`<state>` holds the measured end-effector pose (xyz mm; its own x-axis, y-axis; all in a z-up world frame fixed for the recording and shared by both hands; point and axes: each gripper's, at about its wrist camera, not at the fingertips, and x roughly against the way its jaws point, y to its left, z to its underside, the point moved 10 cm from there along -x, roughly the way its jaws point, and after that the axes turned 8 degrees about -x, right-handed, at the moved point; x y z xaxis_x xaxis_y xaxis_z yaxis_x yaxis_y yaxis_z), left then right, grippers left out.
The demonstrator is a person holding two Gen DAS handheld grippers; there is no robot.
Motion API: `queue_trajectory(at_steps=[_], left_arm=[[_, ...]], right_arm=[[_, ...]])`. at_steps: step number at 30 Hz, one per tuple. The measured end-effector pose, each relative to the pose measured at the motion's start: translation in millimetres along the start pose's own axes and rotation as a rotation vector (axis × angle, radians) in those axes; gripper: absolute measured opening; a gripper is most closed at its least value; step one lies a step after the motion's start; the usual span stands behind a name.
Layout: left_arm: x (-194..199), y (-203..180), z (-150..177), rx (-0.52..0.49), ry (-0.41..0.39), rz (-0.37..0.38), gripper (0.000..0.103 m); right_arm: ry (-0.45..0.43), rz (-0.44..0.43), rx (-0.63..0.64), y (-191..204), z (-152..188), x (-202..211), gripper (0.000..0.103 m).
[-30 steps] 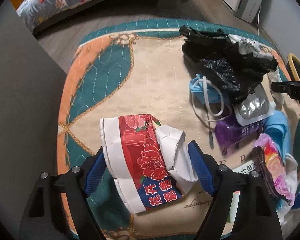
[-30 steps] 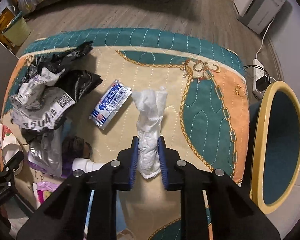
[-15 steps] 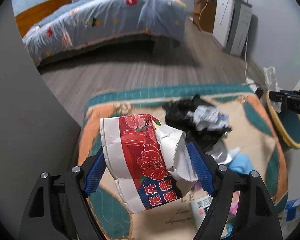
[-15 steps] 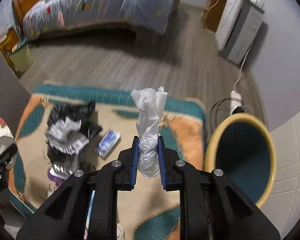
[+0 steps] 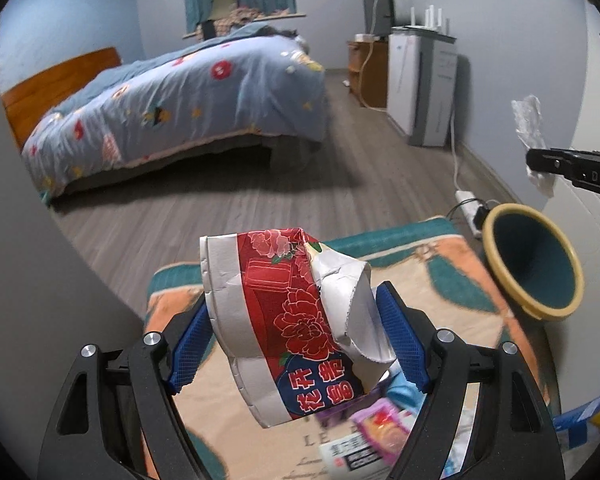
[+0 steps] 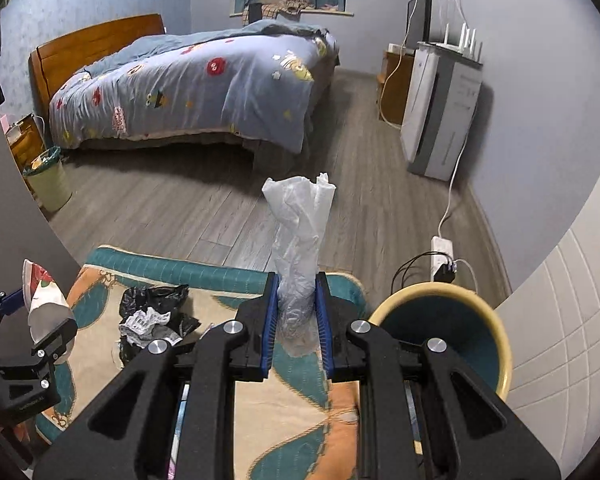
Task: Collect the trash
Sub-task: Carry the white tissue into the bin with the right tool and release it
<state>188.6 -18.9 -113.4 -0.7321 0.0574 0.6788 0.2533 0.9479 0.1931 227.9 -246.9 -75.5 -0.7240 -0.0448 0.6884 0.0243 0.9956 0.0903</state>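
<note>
Behind the patterned mat [image 6: 260, 408] we see a bed [image 6: 204, 84]; only our right view shows the green bin [image 6: 50, 182]. Our left gripper [image 5: 296, 340] clamps the crushed paper cup [image 5: 284, 320]; our right gripper [image 6: 297, 320] pinches the plastic wrap [image 6: 300, 248] beside the yellow-rimmed basket [image 6: 496, 332].

crushed red floral paper cup [image 5: 296, 328] and upright crumpled white tissue [image 6: 300, 248], both held aloft.

I've got a quilted mat [image 6: 260, 408] spread on the wood floor [image 6: 204, 216]. Black bag [image 6: 156, 308], crumpled paper [image 6: 146, 322], wrappers [image 5: 380, 428] lying on it.
</note>
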Motion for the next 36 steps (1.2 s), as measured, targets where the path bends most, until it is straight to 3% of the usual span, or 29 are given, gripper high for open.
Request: queue_trajectory(at_steps=[11,23,30,36], left_arm=[[2,-59,-23,-0.109,-0.068,0.045,0.079],[-10,-107,-25,-0.189,-0.074,0.095,0.080],[-22,-130,-25,-0.201,-0.045,0.111,0.080],[-28,-157,-44,-0.188,-0.051,0.109,0.080]], right_arm=[[-0.037,0.026,-0.055,-48,-5,7,0.018],[-0.071,0.056,-0.153,-103,-10,6,0.018],[-0.044,0.070,-0.192,-130,-4,-9,0.018],[0.012,0.115,-0.273,-174,11,-31,0.018]])
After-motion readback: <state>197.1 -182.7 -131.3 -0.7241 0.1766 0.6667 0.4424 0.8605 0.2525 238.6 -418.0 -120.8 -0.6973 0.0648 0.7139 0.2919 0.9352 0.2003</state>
